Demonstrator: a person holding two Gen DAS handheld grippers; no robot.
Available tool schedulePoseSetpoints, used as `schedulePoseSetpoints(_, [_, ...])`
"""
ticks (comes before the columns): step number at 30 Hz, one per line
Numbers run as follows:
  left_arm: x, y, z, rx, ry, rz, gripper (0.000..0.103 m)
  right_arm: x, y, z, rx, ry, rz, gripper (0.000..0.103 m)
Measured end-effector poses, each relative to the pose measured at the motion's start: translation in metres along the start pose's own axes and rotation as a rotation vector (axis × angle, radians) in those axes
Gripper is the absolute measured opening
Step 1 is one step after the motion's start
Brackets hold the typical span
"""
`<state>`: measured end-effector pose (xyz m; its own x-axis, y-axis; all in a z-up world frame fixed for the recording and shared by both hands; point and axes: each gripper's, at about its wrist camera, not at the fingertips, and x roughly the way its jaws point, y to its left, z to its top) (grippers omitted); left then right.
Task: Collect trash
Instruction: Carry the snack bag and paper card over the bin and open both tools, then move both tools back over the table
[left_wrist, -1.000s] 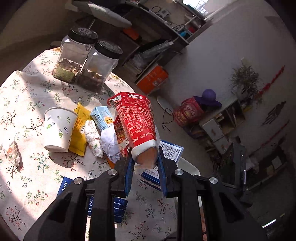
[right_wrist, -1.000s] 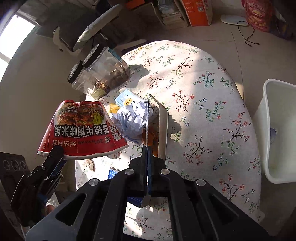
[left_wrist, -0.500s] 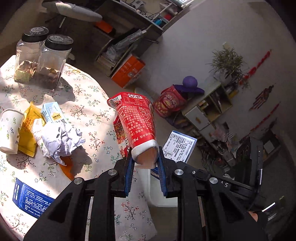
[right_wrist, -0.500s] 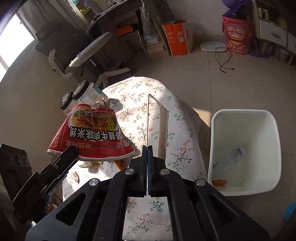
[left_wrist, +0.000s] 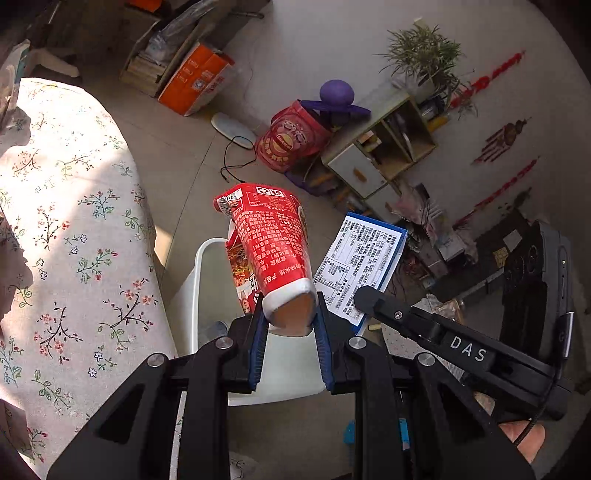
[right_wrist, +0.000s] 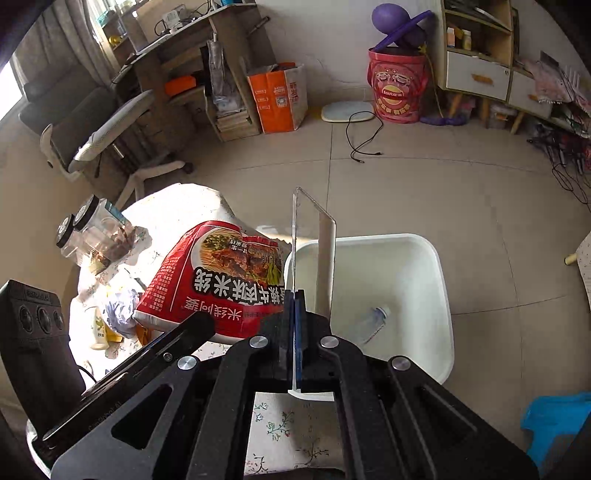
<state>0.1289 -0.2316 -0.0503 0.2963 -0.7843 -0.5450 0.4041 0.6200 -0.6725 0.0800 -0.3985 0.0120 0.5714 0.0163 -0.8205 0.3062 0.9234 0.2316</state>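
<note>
Left gripper (left_wrist: 290, 325) jaws were clamped on red noodle cup (left_wrist: 271, 254), right gripper (right_wrist: 295, 325) jaws pinched flat box (left_wrist: 360, 269), both over white bin (right_wrist: 439, 295). Bottle (right_wrist: 369, 325) already binned; wrappers (right_wrist: 118, 314) remained on desk (left_wrist: 74, 221).

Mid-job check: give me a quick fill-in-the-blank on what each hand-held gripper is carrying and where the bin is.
1. The left hand-held gripper is shut on a red noodle ____.
2. The right hand-held gripper pinches a flattened ____ box by its edge.
3. The white bin stands on the ____ beside the table.
4. Inside the bin lies a clear plastic ____.

Missing words: cup; blue; floor; bottle
</note>
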Motion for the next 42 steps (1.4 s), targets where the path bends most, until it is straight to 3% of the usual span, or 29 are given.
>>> schedulePoseSetpoints(3, [0.022, -0.007, -0.008, 0.017, 0.042, 0.022, 0.026, 0.005, -0.009, -0.002, 0.006, 0.018, -0.030, 0.000])
schedulePoseSetpoints(5, [0.033, -0.007, -0.013, 0.011, 0.082, 0.026, 0.034, 0.009, -0.015, -0.003, 0.013, 0.038, -0.040, 0.001])
schedulePoseSetpoints(7, [0.040, -0.005, -0.016, 0.003, 0.115, 0.056, 0.040, 0.013, -0.018, -0.004, 0.024, 0.068, -0.067, 0.012])
schedulePoseSetpoints(8, [0.040, -0.005, -0.017, 0.011, 0.116, 0.060, 0.040, 0.013, -0.022, -0.004, 0.036, 0.068, -0.076, 0.023])
schedulePoseSetpoints(19, [0.001, 0.007, -0.006, -0.005, 0.056, 0.103, 0.040, 0.001, -0.014, 0.001, 0.034, 0.009, -0.052, 0.025])
schedulePoseSetpoints(31, [-0.082, 0.035, 0.009, -0.052, -0.064, 0.248, 0.040, -0.015, 0.025, 0.003, -0.045, -0.057, 0.024, 0.037])
schedulePoseSetpoints(33, [-0.101, 0.040, 0.011, -0.045, -0.082, 0.300, 0.042, -0.015, 0.037, 0.002, -0.071, -0.057, 0.040, 0.037])
schedulePoseSetpoints(36, [-0.131, 0.049, 0.013, -0.036, -0.113, 0.414, 0.054, -0.015, 0.058, -0.002, -0.118, -0.056, 0.070, 0.039])
schedulePoseSetpoints(42, [-0.194, 0.088, 0.009, -0.097, -0.168, 0.551, 0.059, -0.019, 0.108, -0.011, -0.201, -0.064, 0.144, 0.050])
